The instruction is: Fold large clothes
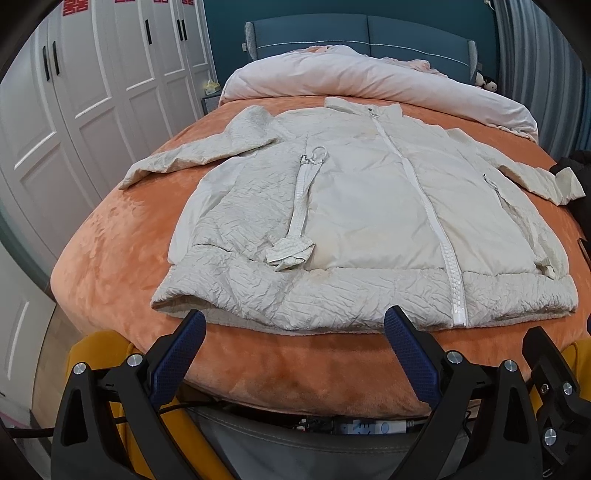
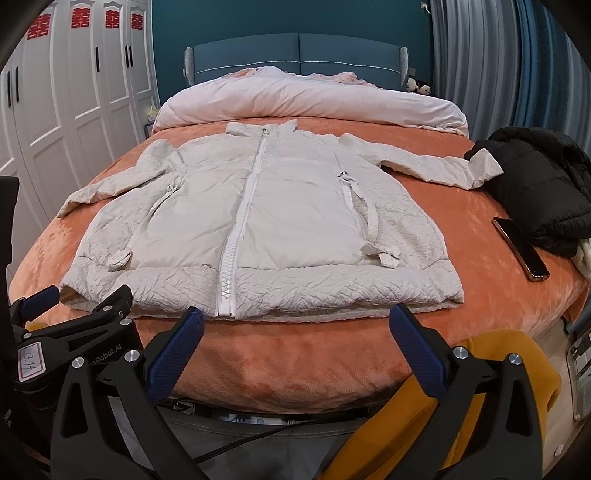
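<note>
Jacket (image 2: 258,221), cream, zipped shut, laid flat and face up on the orange bed cover (image 2: 480,229), collar toward the headboard and hem toward both tools. Its long axis, marked by the white centre zip (image 2: 240,229), runs straight away from the cameras; both sleeves are spread sideways. Left tool (image 1: 295,325) and right tool (image 2: 295,321) hang just short of the hem, not touching it, each with blue-padded fingers spread wide and holding nothing. In the left wrist view the zip falls to the right of the tool's midline; in the right wrist view it falls to the left, so the tools straddle the zip, each nearer its own half of the hem and its own sleeve. The right sleeve's cuff rests against a black jacket (image 2: 535,192); a dark phone (image 2: 521,249) lies beside that. Judgement: a first fold would bring a sleeve inward across the zip line. Legible writing: "Robot.AI", partly cut off, and a tag reading "13.14" on the left tool as seen from the right wrist; red double-happiness cutouts (image 2: 81,18) on the white wardrobe doors (image 2: 88,92).
</note>
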Demonstrator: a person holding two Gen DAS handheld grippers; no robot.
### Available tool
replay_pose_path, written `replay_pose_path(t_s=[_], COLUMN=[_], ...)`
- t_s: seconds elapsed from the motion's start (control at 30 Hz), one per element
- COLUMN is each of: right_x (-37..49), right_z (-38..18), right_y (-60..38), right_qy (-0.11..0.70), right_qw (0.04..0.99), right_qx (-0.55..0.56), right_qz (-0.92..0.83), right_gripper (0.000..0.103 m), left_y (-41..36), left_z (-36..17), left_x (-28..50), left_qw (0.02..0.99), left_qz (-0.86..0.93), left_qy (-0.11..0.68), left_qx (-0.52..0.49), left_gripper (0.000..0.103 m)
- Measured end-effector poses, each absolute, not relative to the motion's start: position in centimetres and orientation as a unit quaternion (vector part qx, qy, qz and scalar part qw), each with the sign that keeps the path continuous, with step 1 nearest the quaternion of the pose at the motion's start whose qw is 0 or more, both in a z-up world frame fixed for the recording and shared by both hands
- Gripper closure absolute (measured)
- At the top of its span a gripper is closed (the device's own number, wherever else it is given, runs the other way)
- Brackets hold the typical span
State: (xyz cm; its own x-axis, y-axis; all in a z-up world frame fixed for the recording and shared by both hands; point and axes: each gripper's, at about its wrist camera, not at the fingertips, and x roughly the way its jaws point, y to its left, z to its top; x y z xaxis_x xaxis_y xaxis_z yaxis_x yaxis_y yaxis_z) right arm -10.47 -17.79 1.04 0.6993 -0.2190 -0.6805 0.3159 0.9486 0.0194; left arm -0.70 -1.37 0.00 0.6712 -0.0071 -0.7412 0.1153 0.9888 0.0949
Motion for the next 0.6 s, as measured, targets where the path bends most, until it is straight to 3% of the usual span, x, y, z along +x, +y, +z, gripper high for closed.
replay_pose_path(t_s=[0.6], right_x=[-10.45], right_z=[0.98], right_y=[-17.78], right_qy=[0.36], right_qw=[0.919], right_qx=[0.068], right_qz=[-0.145], right_gripper=[0.005], left_y=[-1.41], left_z=[-0.13], left_x=[-0.75], left_qw=[0.911], left_qz=[-0.033], left_qy=[0.405], left_qx=[0.068], left_gripper=[0.009])
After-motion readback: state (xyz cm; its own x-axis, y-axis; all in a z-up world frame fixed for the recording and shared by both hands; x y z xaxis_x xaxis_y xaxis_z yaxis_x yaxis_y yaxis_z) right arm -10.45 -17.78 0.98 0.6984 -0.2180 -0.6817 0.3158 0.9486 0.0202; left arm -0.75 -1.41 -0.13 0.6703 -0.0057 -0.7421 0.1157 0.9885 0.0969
